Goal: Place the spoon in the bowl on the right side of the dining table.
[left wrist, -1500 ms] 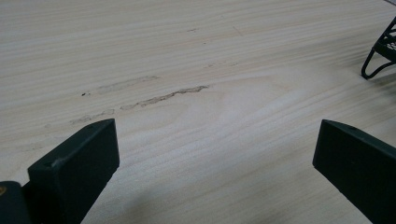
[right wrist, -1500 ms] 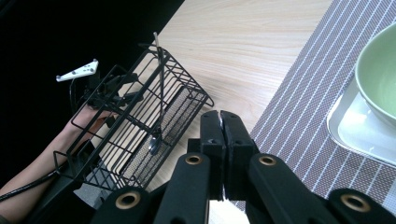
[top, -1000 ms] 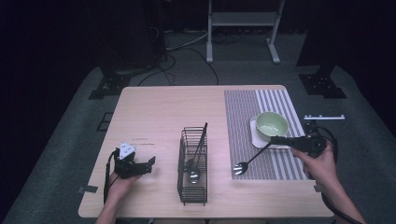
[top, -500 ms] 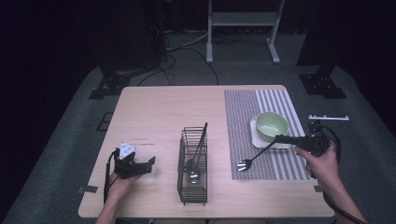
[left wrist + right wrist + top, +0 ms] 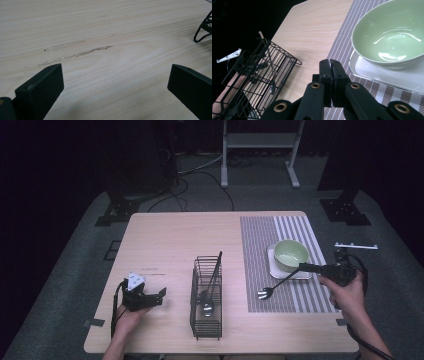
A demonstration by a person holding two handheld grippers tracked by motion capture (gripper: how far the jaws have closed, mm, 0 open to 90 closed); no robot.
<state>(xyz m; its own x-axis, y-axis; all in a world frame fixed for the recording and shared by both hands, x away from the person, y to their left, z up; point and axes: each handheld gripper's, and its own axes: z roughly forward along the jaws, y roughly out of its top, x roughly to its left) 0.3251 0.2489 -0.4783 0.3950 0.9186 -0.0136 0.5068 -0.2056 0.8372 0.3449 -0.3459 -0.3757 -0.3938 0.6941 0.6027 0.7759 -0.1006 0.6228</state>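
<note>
My right gripper (image 5: 303,267) hovers over the striped placemat (image 5: 260,240), shut on the handle end of a dark fork (image 5: 272,286) that slants down to the left, its head just above the mat. In the right gripper view the jaws (image 5: 329,63) are pressed together and hide the fork. A green bowl (image 5: 291,254) on a white square plate (image 5: 278,271) sits right beside them. My left gripper (image 5: 161,293) rests low at the table's front left, open, with bare wood between its jaws (image 5: 115,77).
A black wire basket (image 5: 206,300) stands at the front middle with a spoon and a long dark utensil in it; its foot (image 5: 203,33) shows in the left gripper view. Beyond the wooden table (image 5: 190,240) are dark floor, stands and cables.
My right gripper has drifted right and slightly up, carrying the fork with it. The left gripper has stayed where it was.
</note>
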